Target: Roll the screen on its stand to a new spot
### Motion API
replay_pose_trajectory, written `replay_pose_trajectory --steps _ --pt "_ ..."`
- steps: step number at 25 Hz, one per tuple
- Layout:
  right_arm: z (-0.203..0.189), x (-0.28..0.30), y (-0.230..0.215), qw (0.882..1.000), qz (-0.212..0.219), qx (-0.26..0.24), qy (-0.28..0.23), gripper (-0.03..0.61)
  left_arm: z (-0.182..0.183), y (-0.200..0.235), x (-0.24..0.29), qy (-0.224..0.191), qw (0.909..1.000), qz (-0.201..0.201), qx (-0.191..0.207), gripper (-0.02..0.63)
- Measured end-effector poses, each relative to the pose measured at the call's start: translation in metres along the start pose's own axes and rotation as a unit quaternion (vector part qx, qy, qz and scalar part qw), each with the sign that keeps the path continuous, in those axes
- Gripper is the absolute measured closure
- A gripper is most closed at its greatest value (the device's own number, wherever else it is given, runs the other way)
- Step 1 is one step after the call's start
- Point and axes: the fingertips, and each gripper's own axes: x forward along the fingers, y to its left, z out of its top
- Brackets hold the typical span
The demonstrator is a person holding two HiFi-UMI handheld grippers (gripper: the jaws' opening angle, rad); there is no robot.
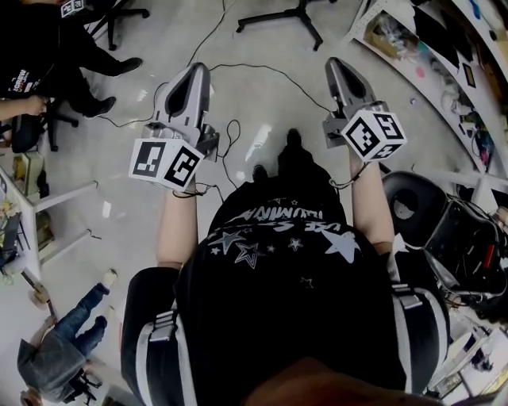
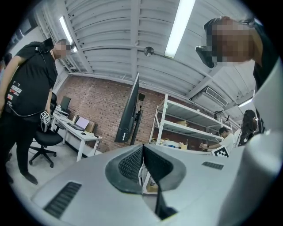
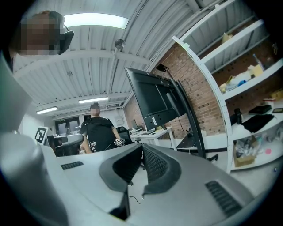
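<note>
The screen is a large black panel on a rolling stand, seen edge-on in front of the brick wall in the left gripper view. The right gripper view shows the screen from its dark face, with the stand's slanted post beside it. In the head view only the stand's black legs show, on the floor at the top. My left gripper and right gripper point forward at about chest height, short of the stand. Both the left gripper and the right gripper are shut and hold nothing.
A person in black stands at the left by an office chair and a white desk. White shelving rises right of the screen. Thin cables trail over the floor. Another person in black stands further back.
</note>
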Motion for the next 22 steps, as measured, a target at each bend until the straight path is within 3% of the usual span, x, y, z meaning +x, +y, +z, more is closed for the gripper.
replay_pose_trajectory --steps 8,19,22 --pt "0.028 0.057 -0.04 0.999 0.018 0.012 -0.025 0.571 0.01 0.014 0.046 -0.017 0.9995 0.013 0.023 0.601" --pt "0.082 0.15 -0.13 0.999 0.031 0.01 -0.039 0.571 0.019 0.039 0.177 -0.019 0.9984 0.018 0.051 0.601" --pt "0.091 0.174 -0.144 0.999 0.04 -0.012 -0.031 0.571 0.019 0.046 0.206 -0.018 0.9978 0.027 0.057 0.601"
